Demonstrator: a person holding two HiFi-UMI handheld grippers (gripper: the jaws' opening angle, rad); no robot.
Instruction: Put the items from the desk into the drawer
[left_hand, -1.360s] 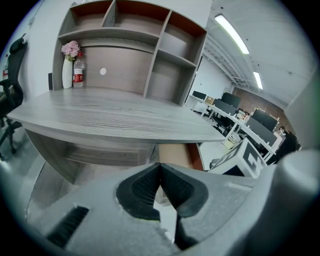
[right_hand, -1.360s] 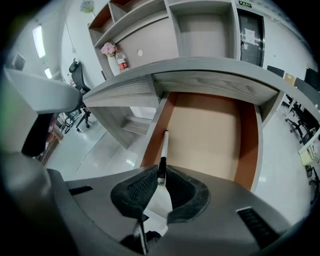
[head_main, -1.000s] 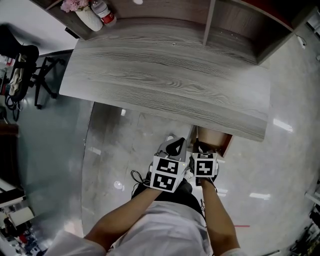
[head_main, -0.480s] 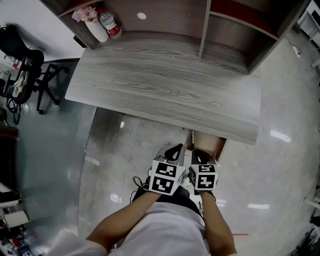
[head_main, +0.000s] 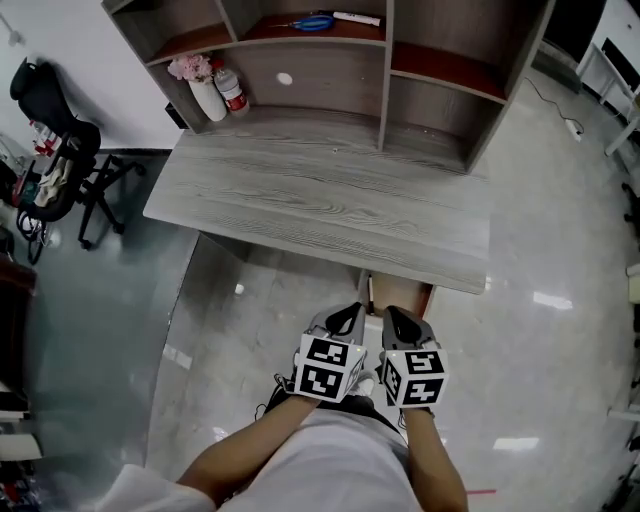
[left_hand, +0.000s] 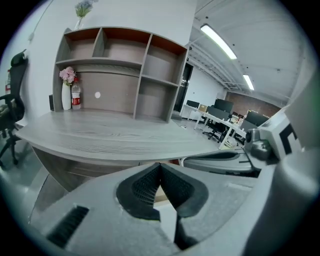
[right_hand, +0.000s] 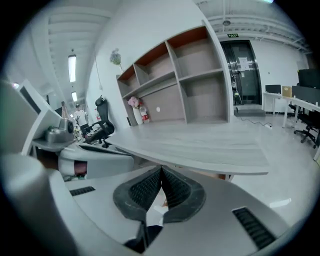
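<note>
The grey wooden desk (head_main: 320, 205) has a bare top; it also fills the left gripper view (left_hand: 100, 135) and the right gripper view (right_hand: 200, 145). Under its front edge a small part of a brown drawer (head_main: 422, 297) shows. My left gripper (head_main: 347, 318) and right gripper (head_main: 398, 322) hang side by side just in front of that drawer, below desk height. Both are shut with nothing between the pads, as seen at the left gripper (left_hand: 160, 170) and the right gripper (right_hand: 161, 175).
A shelf unit (head_main: 385, 70) stands at the desk's back. A vase of pink flowers (head_main: 205, 90) and a bottle (head_main: 233, 92) sit at its left end; blue scissors (head_main: 315, 22) and a pen (head_main: 355, 17) lie on an upper shelf. A black office chair (head_main: 50, 100) stands left.
The head view has tilted up, bringing the shelf unit and its items into sight. Less of the drawer shows beyond the desk edge. Both grippers stay shut, side by side.
</note>
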